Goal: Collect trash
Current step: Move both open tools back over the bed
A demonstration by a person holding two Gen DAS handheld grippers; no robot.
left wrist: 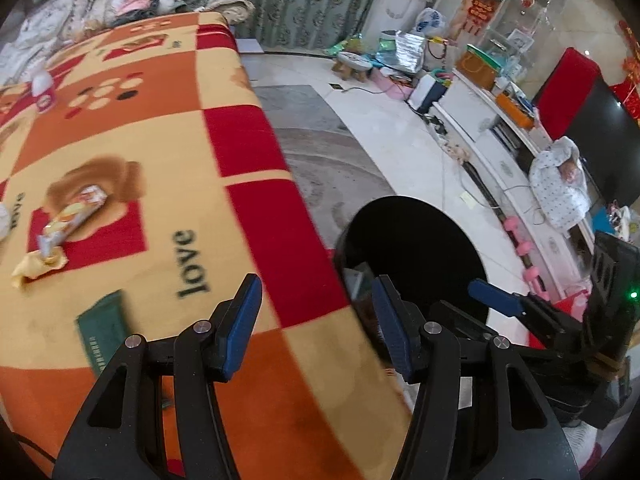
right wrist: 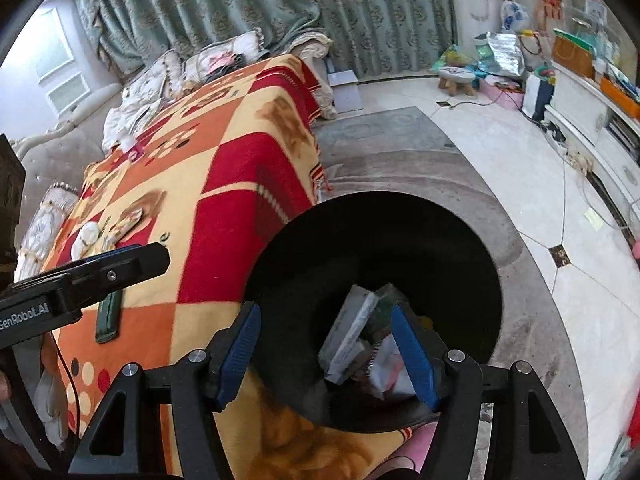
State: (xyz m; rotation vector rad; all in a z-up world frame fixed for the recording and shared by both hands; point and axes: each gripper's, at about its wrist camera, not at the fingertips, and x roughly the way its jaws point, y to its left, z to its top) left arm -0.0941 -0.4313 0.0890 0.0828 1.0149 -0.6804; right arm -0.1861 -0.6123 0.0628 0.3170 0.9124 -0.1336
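Observation:
My left gripper is open and holds nothing; it hangs over the edge of the patterned blanket, beside the black bin. On the blanket lie a long snack wrapper, a crumpled yellow paper and a flat green pack. My right gripper is open above the bin's mouth. Below it, inside the bin, a grey packet lies tilted against a white wrapper, and neither pad touches them. The left gripper shows at that view's left edge, above the green pack.
A small white and pink cup stands far back on the blanket, near cushions. The bin stands on a grey rug on a tiled floor. A white TV cabinet with clutter and cables runs along the right.

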